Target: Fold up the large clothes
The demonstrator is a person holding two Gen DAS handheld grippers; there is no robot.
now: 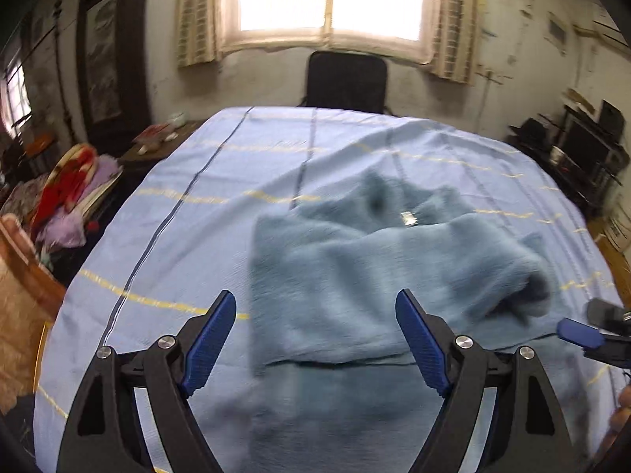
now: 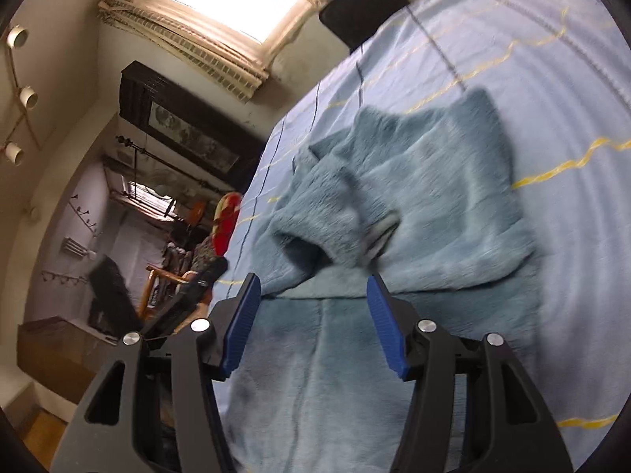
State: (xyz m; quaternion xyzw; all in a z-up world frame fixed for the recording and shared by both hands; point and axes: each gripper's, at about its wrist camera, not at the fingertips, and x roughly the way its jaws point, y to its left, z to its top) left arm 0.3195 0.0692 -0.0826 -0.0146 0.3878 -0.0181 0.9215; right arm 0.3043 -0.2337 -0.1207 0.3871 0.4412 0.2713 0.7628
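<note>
A fluffy teal-blue garment (image 1: pixel 378 272) lies on the bed, its upper part folded down over the lower part, with a cuffed sleeve end (image 2: pixel 311 232) lying on top. My left gripper (image 1: pixel 315 295) hovers over the near left of the fold, jaws wide open, nothing between the blue pads. The right gripper (image 2: pixel 313 278) hangs over the fold's near edge, also open and holding nothing. One of its blue fingers (image 1: pixel 579 333) pokes in at the right edge of the left wrist view. The left gripper's black body (image 2: pixel 197 283) shows at the left of the right wrist view.
The bed sheet (image 1: pixel 189 213) is pale blue with yellow and dark stripes. A black chair (image 1: pixel 347 81) stands at the far end under a bright window. Red and purple clothes (image 1: pixel 75 193) are piled off the bed's left side. Dark shelves (image 1: pixel 583 149) stand to the right.
</note>
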